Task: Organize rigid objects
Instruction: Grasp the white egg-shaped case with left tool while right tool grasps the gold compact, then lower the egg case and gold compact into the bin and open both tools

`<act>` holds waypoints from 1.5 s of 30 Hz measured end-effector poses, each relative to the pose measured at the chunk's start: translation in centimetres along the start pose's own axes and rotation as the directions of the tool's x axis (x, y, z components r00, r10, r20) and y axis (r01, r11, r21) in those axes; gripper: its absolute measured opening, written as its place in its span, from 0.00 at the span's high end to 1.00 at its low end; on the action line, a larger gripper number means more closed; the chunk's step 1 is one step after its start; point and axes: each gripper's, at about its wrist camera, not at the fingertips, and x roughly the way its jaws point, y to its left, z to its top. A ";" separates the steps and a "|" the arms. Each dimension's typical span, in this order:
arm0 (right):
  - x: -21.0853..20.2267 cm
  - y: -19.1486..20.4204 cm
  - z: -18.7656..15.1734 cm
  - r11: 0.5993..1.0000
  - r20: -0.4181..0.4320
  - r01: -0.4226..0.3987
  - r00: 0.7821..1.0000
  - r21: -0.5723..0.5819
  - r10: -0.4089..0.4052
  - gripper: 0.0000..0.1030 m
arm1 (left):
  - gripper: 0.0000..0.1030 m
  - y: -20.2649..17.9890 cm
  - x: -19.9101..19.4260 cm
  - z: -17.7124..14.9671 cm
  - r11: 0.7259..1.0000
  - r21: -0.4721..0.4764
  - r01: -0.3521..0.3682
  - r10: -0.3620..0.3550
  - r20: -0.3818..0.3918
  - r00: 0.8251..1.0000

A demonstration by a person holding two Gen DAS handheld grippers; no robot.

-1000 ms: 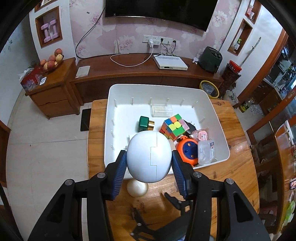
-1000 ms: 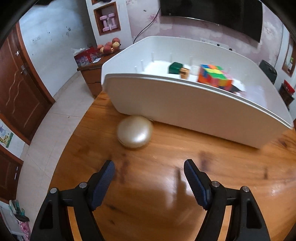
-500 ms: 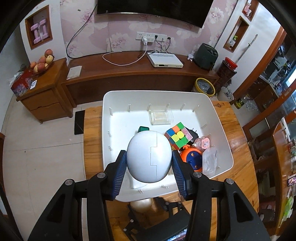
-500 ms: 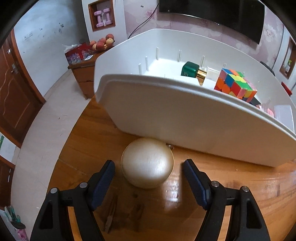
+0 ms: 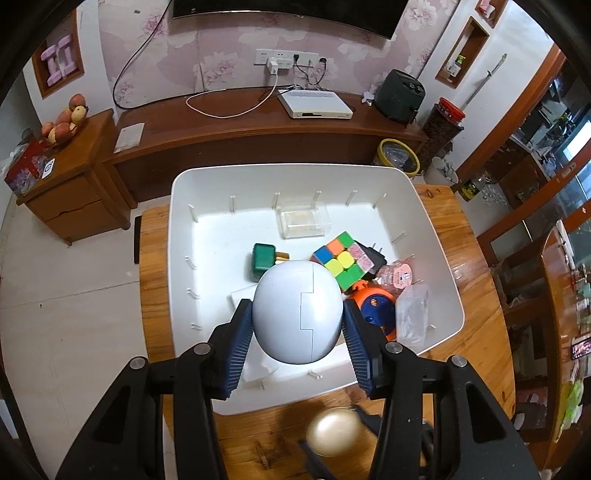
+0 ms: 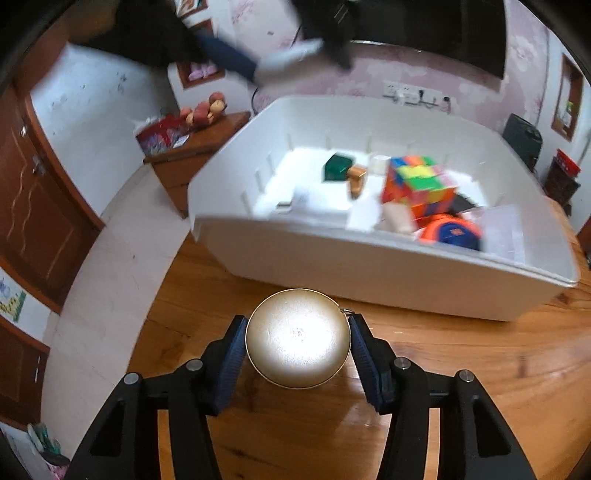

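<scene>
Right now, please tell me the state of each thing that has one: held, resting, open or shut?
Left hand-held gripper: shut on the white egg.
White egg: held above the white bin.
Right hand-held gripper: closing around the gold ball.
Gold ball: between the pads.
White bin: resting on the table, no lid.
Cube: resting in bin.

Black gripper (image 5: 298, 328) frames, silver screws, ribbed blue fingers (image 6: 232, 363).

A home living room. A television (image 5: 284, 18) hangs on pink floral wallpaper (image 5: 221, 62) above a long wooden TV cabinet (image 5: 258, 125) carrying a set-top box (image 5: 314, 104). Fruit (image 5: 64, 120) sits on a side cabinet (image 5: 66, 177), dumbbells (image 5: 61, 59) in a wall niche.
</scene>
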 end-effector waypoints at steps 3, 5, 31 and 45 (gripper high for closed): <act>-2.1 -1.5 0.3 1.000 0.018 0.025 1.000 0.009 -0.025 0.46 | 0.50 -0.6 0.0 0.1 1.000 0.006 0.006 -0.006 0.002 1.000; -3.0 -2.4 1.0 0.999 0.028 0.040 0.999 0.024 -0.041 0.46 | 0.50 -0.8 0.0 0.2 1.000 0.004 0.009 -0.009 0.001 1.000; 1.4 -10.7 8.7 0.972 -0.032 0.179 0.984 0.152 -0.176 0.46 | 0.50 -0.3 9.0 -3.4 0.987 -0.028 -0.159 0.153 -0.162 0.975; 1.0 -11.0 11.6 0.981 -0.017 0.121 0.993 0.155 -0.119 0.33 | 0.22 -1.2 5.8 -3.6 0.983 -0.056 -0.172 0.168 -0.066 0.983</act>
